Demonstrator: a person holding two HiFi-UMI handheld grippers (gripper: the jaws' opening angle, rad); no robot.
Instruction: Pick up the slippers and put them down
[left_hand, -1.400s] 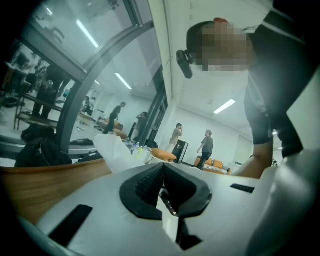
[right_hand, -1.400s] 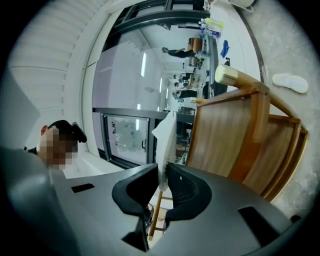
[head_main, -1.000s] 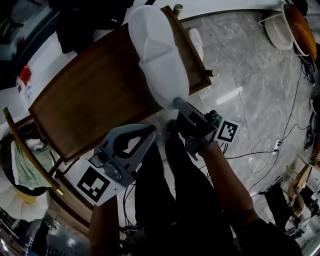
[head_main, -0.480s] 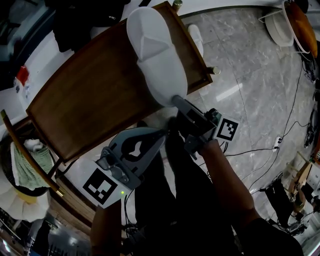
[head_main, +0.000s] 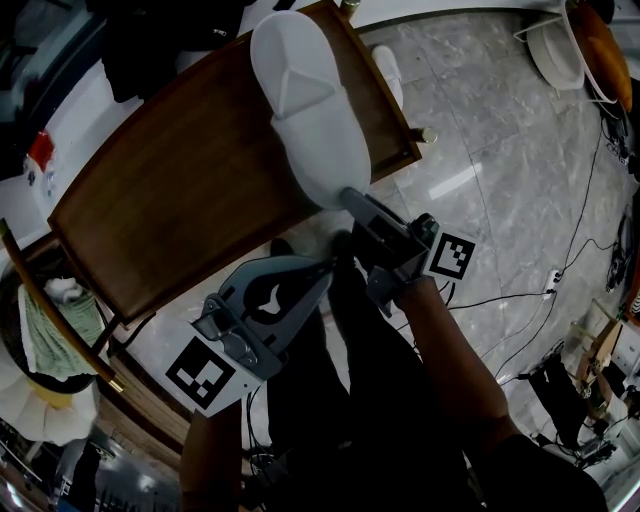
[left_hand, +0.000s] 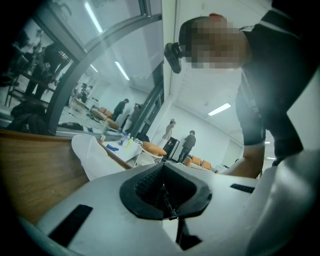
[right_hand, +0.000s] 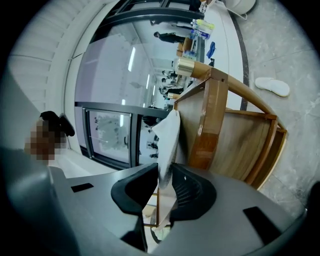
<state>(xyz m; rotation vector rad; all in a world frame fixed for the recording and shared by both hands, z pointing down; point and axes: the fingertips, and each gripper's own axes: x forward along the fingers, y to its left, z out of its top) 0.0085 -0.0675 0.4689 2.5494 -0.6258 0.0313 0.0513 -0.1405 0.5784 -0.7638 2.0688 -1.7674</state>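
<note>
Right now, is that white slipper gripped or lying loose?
Gripped: the right tongs are shut on the slipper, its edge pinched between the jaws. Whether it rests on the table I cannot tell.

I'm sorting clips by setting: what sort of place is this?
Probably an office-like lab or studio: a stone floor with loose cables, glass partitions, and people standing in the background.

The left claw (head_main: 322, 268) sits low in front of the person's legs. Its jaws are pressed together with nothing between them, and its marker cube is at the wrist end. The left forearm (head_main: 210, 460) comes up from the bottom edge of the head view. The right claw (head_main: 350, 197) points forward, about level, with its jaws clamped on the thin rim of the white slipper (head_main: 310, 120). The right forearm (head_main: 440, 350) extends straight behind it.
</note>
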